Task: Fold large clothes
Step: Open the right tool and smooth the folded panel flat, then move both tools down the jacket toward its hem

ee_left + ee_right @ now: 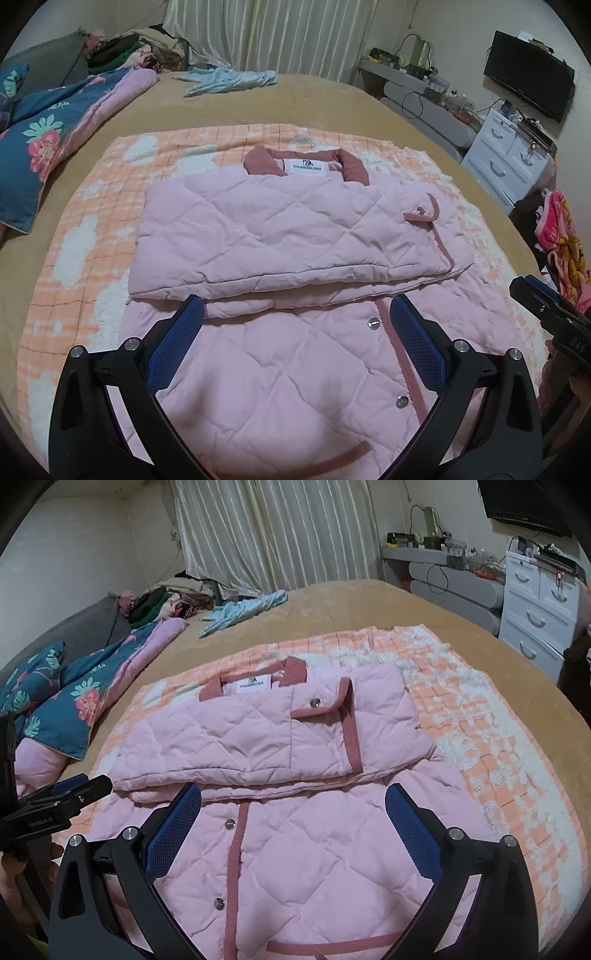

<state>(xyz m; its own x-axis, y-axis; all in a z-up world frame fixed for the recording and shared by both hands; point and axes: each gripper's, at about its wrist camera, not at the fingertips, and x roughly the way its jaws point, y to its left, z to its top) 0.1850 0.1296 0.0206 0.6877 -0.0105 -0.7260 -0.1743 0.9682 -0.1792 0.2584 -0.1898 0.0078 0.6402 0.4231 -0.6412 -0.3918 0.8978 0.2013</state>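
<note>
A big bed [332, 99] with a tan cover fills the room, and an orange checked blanket [110, 192] lies on it. In the left wrist view, the pink quilted jacket [280, 229] lies on the middle of the blanket, its sleeves folded across the chest. The left gripper [295, 321] hangs over the jacket's lower half, spread wide and holding nothing. In the right wrist view, the right gripper [293, 805] is spread and empty too, above the snap buttons [229, 825]. The sleeves look done. Next, I think both claws must pinch the bottom hem near the bed's near edge and lift it up to the collar [295, 670].
</note>
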